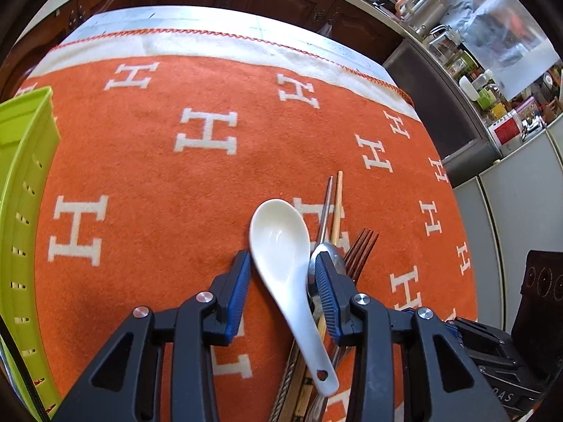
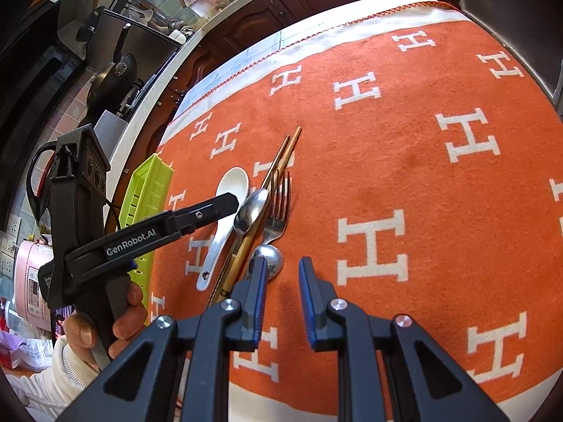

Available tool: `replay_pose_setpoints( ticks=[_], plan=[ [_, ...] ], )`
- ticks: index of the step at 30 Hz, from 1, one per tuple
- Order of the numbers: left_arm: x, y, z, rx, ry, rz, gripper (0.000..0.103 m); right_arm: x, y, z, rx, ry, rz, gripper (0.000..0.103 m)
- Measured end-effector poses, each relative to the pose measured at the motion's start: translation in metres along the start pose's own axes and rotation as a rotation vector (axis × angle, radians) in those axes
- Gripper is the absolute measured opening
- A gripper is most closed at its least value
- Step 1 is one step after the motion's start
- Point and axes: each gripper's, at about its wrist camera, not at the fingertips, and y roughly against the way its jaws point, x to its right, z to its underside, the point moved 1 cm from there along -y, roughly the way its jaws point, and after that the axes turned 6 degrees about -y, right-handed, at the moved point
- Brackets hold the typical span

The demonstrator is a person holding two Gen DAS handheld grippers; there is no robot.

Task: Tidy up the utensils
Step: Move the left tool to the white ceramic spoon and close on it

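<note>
The white ceramic spoon (image 1: 281,246) lies between the left gripper's (image 1: 283,270) parted, untouching jaws; the right gripper (image 2: 281,274) gapes empty (kitchen behind) above the orange blanket (image 1: 158,176).

White ceramic spoon (image 1: 281,246) atop chopsticks (image 1: 334,200), forks (image 2: 279,207) — clustered, flat.

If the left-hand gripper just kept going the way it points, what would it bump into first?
Most likely the white ceramic soup spoon, which lies between the left gripper's open jaws; beneath it is the orange blanket. Depth is uncertain.
</note>
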Motion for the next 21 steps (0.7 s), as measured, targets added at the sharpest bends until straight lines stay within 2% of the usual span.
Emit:
replay_pose_setpoints(
  ticks=[1,3,14,21],
  plan=[
    [0.001,-0.001,0.001,0.001,-0.002,0.002,0.019,0.0,-0.001,0.0,-0.002,0.001,-0.001,0.018],
    [0.001,-0.004,0.002,0.0,0.006,0.008,0.009,-0.001,-0.003,0.0,-0.008,0.004,-0.002,0.018],
    [-0.01,0.006,0.009,0.039,0.062,0.069,0.003,-0.013,-0.013,-0.002,-0.022,0.034,-0.024,0.018],
    [-0.025,0.044,0.016,0.096,0.08,0.081,0.003,-0.024,-0.027,-0.01,-0.029,0.049,-0.033,0.018]
  ],
)
